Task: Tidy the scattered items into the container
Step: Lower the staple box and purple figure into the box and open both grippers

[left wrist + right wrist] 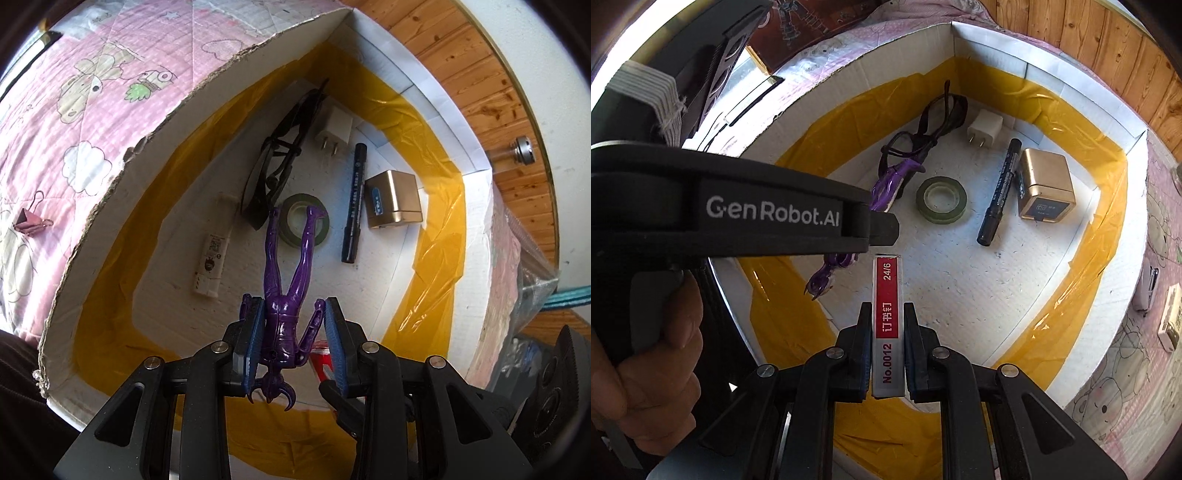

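A bed covered by a pink quilt [110,110] printed with cartoon bears carried everything. A white cardboard box [207,85], lined inside with yellow tape, sat on it and filled the middle of both views. At the left edge of the left wrist view a pink binder clip [31,221] lay on the quilt, just outside the box wall. At the right edge of the right wrist view a stapler [1147,288] and a small white charger [1172,321] lay on the quilt beside the box.
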Tool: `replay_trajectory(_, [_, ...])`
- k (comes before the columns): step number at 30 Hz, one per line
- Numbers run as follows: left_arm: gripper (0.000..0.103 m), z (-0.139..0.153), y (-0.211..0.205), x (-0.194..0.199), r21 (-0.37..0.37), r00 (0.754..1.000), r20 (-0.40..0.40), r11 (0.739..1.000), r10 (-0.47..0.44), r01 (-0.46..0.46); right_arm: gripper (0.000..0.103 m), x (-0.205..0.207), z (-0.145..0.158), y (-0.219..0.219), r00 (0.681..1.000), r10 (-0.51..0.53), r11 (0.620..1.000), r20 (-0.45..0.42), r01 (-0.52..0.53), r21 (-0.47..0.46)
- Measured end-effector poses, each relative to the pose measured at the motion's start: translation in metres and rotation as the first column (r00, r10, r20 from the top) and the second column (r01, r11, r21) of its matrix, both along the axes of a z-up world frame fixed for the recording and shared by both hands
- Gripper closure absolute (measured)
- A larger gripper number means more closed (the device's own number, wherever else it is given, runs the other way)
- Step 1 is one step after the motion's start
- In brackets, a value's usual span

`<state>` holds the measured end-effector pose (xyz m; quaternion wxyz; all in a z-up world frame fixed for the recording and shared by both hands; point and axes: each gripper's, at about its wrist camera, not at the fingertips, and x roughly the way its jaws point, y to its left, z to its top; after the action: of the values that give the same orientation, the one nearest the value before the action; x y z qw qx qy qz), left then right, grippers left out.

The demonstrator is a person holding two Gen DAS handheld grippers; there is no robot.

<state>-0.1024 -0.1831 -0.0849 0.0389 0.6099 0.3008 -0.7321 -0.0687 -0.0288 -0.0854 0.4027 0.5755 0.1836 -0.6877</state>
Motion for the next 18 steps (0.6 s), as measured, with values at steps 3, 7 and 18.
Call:
replay_trajectory(3, [0.069, -0.005, 0.002, -0.002, -0.008, 1.0, 0.01, 1.0, -0.016, 0.016, 0.087, -0.001, -0.004, -0.002, 1.0, 0.004, 1.0, 0.015, -0.004, 0.007])
replay_trajectory(7, [0.068, -0.007, 0.004, -0.004, -0.012, 0.999, 0.015, 1.0, -0.029, 0.029, 0.087, 0.001, -0.004, -0.002, 1.0, 0.0, 1.0, 0.019, -0.001, 0.012])
replay_trajectory(18, [0.062, 0.0, 0.015, 0.001, -0.099, 0.996, 0.006, 0.991, -0.089, 0.089, 0.085, 0.013, 0.0, 0.006, 1.0, -0.003, 1.0, 0.027, 0.002, 0.004])
